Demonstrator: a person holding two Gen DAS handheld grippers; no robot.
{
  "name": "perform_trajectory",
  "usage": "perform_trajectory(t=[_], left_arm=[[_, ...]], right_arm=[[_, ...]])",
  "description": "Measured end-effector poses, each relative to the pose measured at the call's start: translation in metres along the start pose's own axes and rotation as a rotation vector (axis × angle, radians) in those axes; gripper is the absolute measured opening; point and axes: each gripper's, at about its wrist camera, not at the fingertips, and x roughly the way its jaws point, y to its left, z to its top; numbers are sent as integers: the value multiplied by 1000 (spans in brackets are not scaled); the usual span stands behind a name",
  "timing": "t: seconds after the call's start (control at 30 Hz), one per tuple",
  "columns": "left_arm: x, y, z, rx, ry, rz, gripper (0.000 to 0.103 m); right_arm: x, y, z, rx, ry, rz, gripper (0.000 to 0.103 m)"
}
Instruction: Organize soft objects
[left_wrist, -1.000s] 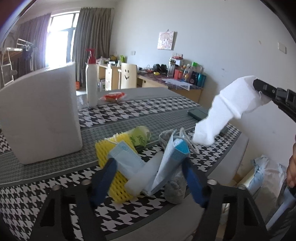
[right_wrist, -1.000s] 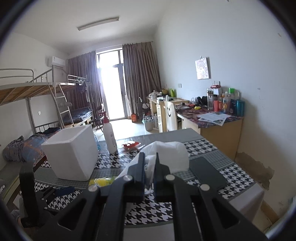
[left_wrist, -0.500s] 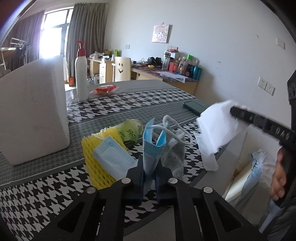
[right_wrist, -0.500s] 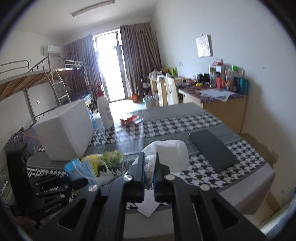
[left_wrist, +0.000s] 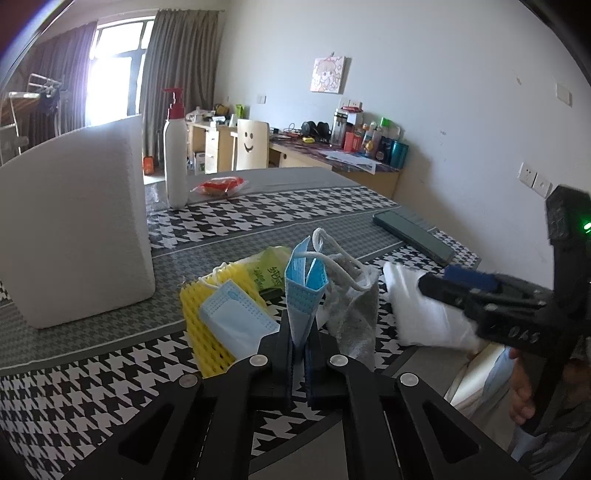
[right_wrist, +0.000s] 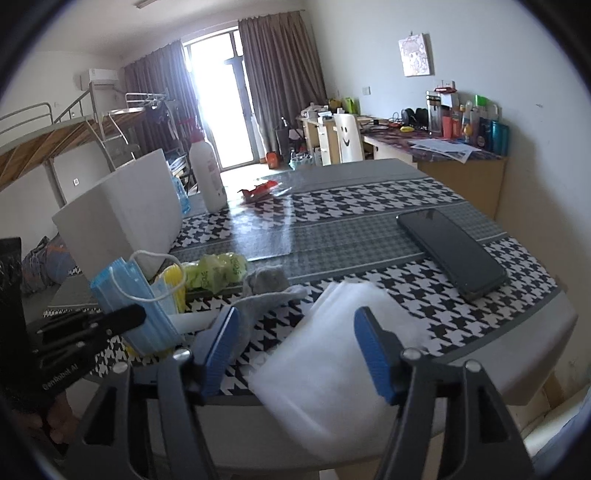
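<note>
Bottom centre of the left wrist view: your left gripper is clamped on a folded blue face mask, which stands upright out of the fingers w/ its white ear loop curling up top. Just left of it a second, paler mask lies on a yellow foam net; a green packet sits behind those, and a grey cloth pouch is just right of the held mask. All on the houndstooth table, near its front edge. Right gripper: jaws have just been opening, blue pads now stand wide apart. White soft sheet lies between them, blurred, draped over the table edge; pads aren't pressing it, so it's let go. In the left wrist view the same sheet shows at mid right under that gripper's finger. Further back: white foam box at left, pump bottle behind it, dark phone flat at right of the right wrist view, well apart from the pile.
</note>
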Motion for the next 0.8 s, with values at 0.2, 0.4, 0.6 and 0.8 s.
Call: perform_trajectory(t=[0.2,0.4,0.6,0.8], left_arm=[[-7,2,2,-1,-18,4,3],[-12,1,3,6,-34,-3,3],[-15,4,7,0,-40,-12,3],[-17,5,10,0,-41,-26,3]], right_arm=[[13,2,-5,0,55,-64,69],[16,-3,-11,24,93,-115,69],[27,-6,-15,33,137,-137,69],[34,-7,-18,38,171,-141,69]])
